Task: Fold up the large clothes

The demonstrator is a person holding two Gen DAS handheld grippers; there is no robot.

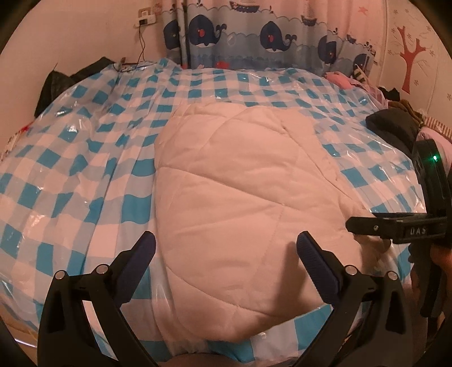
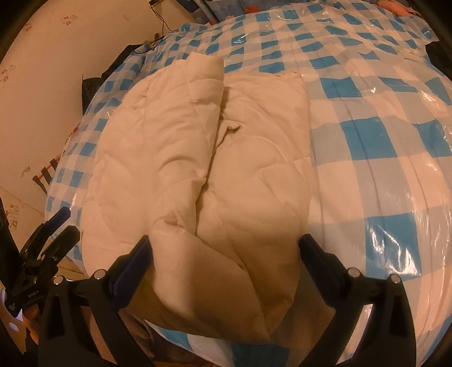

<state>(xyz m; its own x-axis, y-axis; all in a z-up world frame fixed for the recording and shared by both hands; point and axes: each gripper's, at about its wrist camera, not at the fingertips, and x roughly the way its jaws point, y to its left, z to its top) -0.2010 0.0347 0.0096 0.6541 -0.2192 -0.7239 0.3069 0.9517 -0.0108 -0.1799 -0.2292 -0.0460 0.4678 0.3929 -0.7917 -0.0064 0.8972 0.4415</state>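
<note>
A cream quilted comforter (image 1: 240,203) lies folded on a bed covered by a blue-and-white checked plastic sheet (image 1: 84,158). My left gripper (image 1: 226,248) is open just above the comforter's near edge. In the right wrist view the comforter (image 2: 169,141) shows two folded layers meeting along a central seam. My right gripper (image 2: 224,248) is open, with the comforter's near folded end between its fingers. The right gripper's body also shows in the left wrist view (image 1: 395,228) at the right edge. The left gripper shows in the right wrist view (image 2: 53,234) at the lower left.
A whale-print curtain (image 1: 268,36) hangs behind the bed. Piled clothes (image 1: 395,118) lie at the bed's far right. A dark bag (image 1: 56,82) sits at the left by the wall, near a wall socket with a cable (image 1: 145,19). The checked sheet (image 2: 367,141) spreads right.
</note>
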